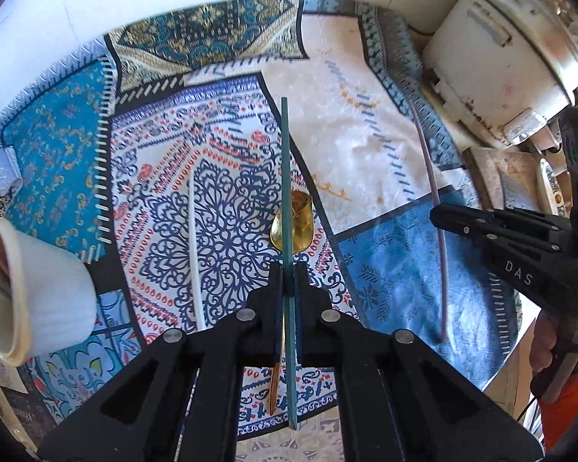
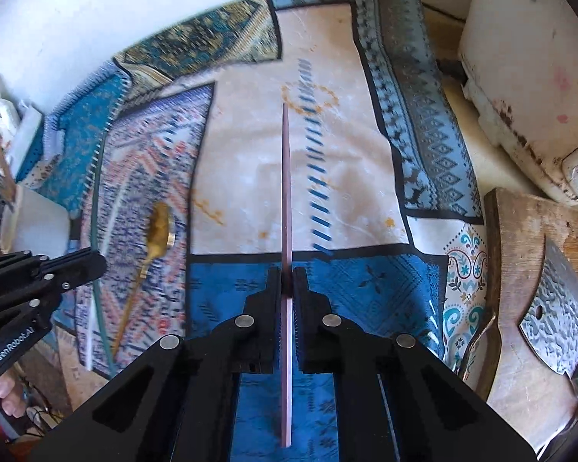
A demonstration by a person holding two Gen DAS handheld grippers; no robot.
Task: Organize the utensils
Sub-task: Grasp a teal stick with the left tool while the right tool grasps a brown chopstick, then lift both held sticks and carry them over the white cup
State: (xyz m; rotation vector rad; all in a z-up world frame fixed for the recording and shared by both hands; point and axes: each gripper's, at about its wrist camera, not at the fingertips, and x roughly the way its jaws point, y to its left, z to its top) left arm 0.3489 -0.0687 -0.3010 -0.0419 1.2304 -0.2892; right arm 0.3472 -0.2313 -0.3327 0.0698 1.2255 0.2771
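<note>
My left gripper [image 1: 288, 269] is shut on a teal chopstick [image 1: 285, 161], held above the patterned cloth [image 1: 366, 146]. Under it on the cloth lies a gold spoon [image 1: 298, 215], and to its left a white chopstick [image 1: 194, 254]. My right gripper [image 2: 288, 273] is shut on a mauve chopstick [image 2: 286, 192], also off the cloth [image 2: 250, 154]. The left wrist view shows the right gripper [image 1: 437, 213] at the right, gripping the mauve chopstick [image 1: 427, 169]. In the right wrist view the left gripper [image 2: 98, 265] is at the left with the teal chopstick [image 2: 93, 208], next to the spoon [image 2: 160, 227].
A white cup [image 1: 46, 292] stands at the left edge; in the right wrist view this cup [image 2: 38, 223] has a fork in it. A white rice cooker [image 1: 501, 46] fills the back right. A wooden cutting board [image 2: 520, 261] with a cleaver [image 2: 555, 308] lies at the right.
</note>
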